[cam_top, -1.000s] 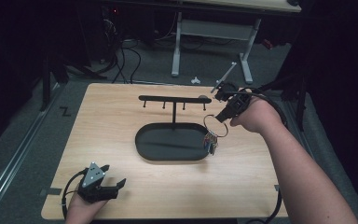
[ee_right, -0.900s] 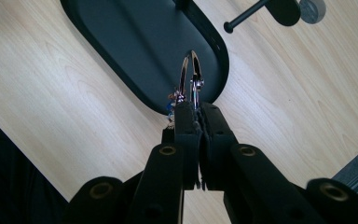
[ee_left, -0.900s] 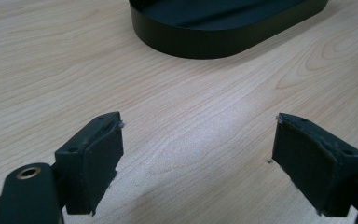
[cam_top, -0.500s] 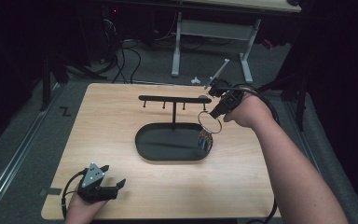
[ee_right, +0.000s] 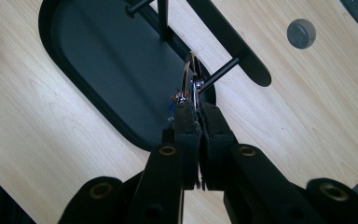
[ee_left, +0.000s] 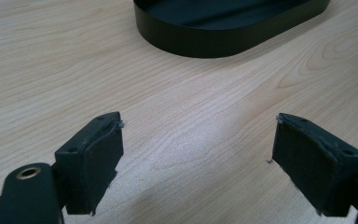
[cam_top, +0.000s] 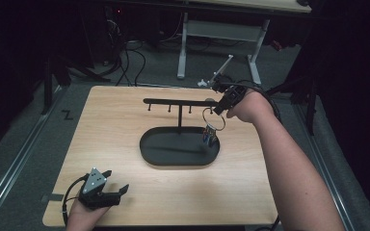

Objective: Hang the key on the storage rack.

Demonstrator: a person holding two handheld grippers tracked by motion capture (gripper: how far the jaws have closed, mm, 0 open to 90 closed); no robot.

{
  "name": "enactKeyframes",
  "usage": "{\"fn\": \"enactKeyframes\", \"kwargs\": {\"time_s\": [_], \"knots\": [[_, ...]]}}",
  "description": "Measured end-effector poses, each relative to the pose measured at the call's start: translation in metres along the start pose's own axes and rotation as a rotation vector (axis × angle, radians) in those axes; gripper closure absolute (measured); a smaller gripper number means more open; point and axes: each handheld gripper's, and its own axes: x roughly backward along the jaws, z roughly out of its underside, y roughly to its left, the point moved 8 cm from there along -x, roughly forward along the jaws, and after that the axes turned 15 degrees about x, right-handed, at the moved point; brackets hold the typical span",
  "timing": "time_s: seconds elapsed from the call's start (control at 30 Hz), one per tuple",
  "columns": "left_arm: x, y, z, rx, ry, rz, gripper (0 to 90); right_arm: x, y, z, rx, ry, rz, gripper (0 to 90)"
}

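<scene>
Right claw [ee_right: 196, 109] clamped on key ring [ee_right: 189, 74], ring just beyond its tips, beside rack peg [ee_right: 221, 71]

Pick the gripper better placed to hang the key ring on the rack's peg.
Right. The right gripper is shut on the key ring beside the rack; the left gripper rests open at the table's near edge.
</scene>
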Motion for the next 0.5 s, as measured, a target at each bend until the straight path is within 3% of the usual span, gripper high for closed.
{"fn": "enactKeyframes", "kwargs": {"time_s": [0.5], "knots": [[0.0, 0.0, 0.002, 0.001, 0.015, 0.007, 16.7, -0.015, -0.011, 0.001, -0.037, -0.008, -0.014, 87.4]]}}
